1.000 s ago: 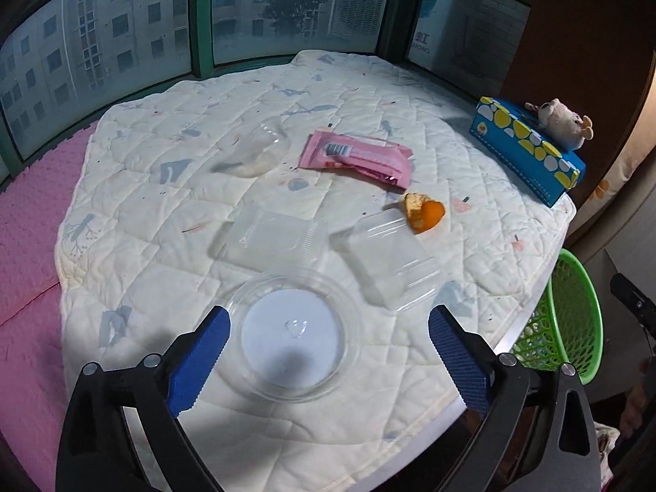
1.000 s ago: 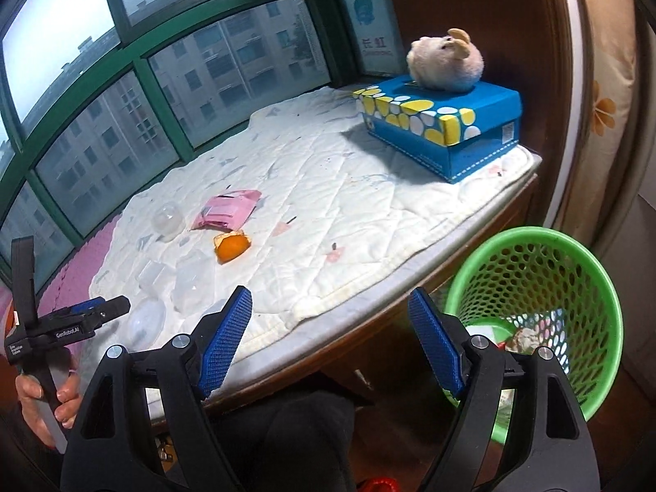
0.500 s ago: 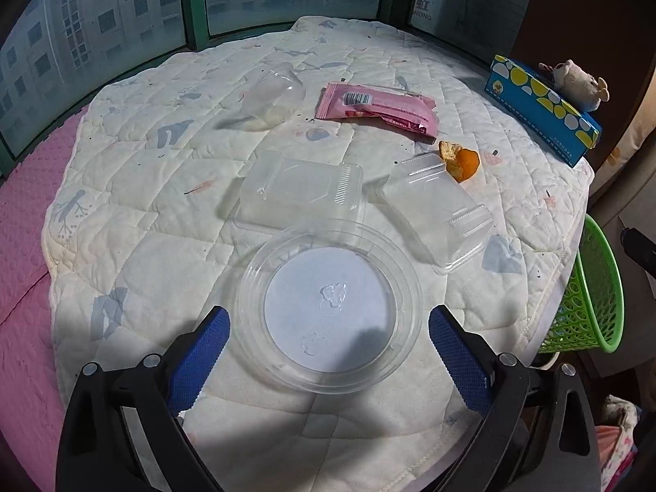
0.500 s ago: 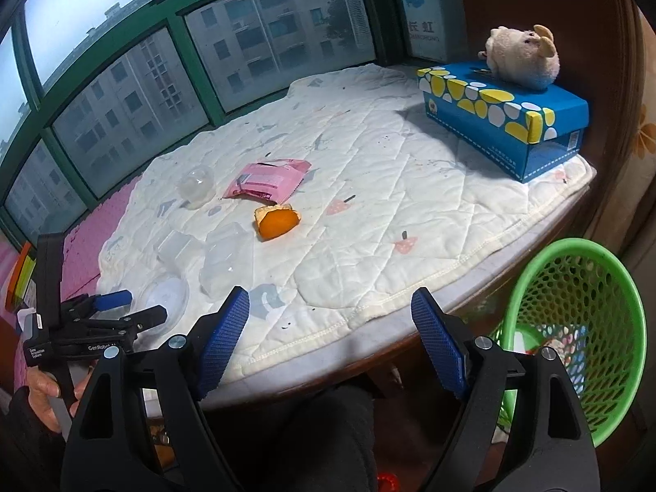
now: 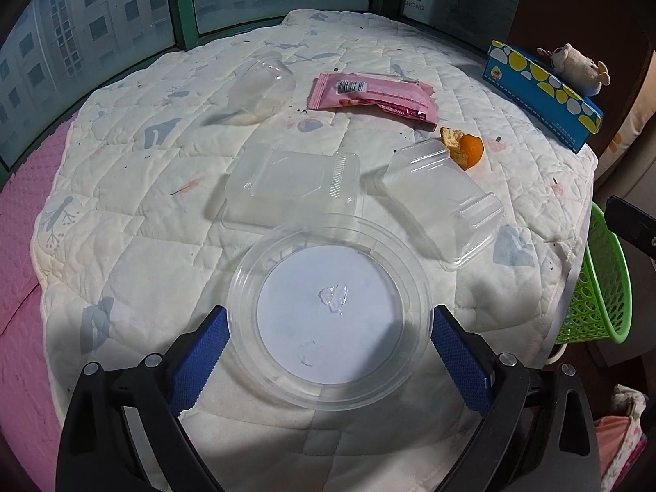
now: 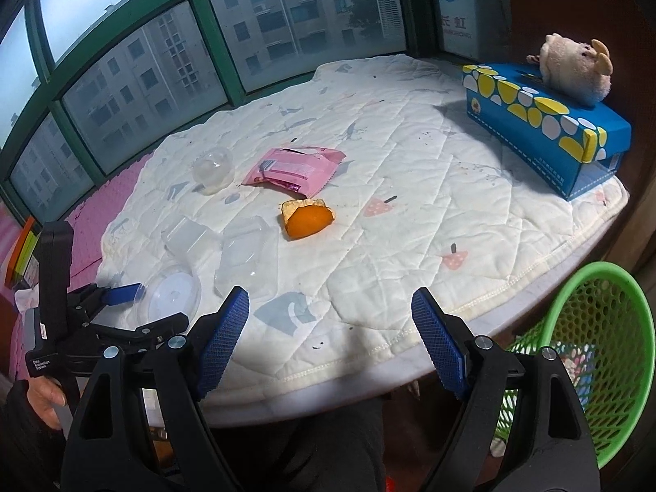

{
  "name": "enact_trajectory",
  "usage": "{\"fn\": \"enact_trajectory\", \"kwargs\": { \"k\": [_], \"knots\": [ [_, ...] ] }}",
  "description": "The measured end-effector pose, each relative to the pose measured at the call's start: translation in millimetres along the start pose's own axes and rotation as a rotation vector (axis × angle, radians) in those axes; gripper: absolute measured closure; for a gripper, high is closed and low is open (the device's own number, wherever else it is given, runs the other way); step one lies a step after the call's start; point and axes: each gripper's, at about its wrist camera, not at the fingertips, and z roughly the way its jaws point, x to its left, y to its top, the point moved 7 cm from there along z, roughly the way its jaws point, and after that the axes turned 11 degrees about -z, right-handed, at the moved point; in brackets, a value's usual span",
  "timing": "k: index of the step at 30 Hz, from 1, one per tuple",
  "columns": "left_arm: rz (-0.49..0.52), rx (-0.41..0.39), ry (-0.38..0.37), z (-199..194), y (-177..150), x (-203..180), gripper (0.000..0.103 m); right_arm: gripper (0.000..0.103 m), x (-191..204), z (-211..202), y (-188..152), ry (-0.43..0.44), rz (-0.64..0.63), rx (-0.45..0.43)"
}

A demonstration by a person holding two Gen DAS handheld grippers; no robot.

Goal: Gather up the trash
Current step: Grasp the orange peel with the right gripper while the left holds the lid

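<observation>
Trash lies on a quilted white mat [image 5: 123, 188]: a round clear plastic lid [image 5: 328, 311], two clear rectangular containers [image 5: 293, 184] [image 5: 443, 201], a clear cup on its side [image 5: 260, 90], a pink wrapper [image 5: 371, 96] and an orange peel [image 5: 465, 148]. My left gripper [image 5: 328, 352] is open, its blue pads on either side of the round lid's near half. My right gripper [image 6: 330, 340] is open and empty above the mat's front edge; the peel [image 6: 307, 219] and the wrapper [image 6: 293, 170] lie beyond it.
A green mesh basket [image 6: 594, 352] stands on the floor below the mat's right edge, with some trash inside. A blue tissue box [image 6: 545, 127] with a plush toy [image 6: 574, 67] on it sits at the far right. Windows line the back. A pink mat [image 5: 20, 246] lies at the left.
My left gripper has moved forward and down, so the round lid now lies between its pads. My right gripper has swung left and closer over the mat's edge.
</observation>
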Motion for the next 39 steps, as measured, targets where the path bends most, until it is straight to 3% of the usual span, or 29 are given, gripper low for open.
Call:
{"fn": "enact_trajectory", "kwargs": {
  "k": [11,25,33,39],
  "knots": [
    [-0.068,-0.014,-0.058,-12,-1,10,0.014,0.026,9,50,28,0.015,-0.036,0.039],
    [-0.112,-0.087,-0.094,-48,11,31,0.014,0.046,15,117,45,0.015,-0.084,0.146],
    [-0.123,-0.086,-0.115,-50,13,30,0.014,0.048,11,131,46,-0.008,-0.114,0.173],
    [-0.113,-0.086,-0.115,-51,14,23,0.014,0.058,14,127,44,-0.046,-0.158,0.16]
  ]
}}
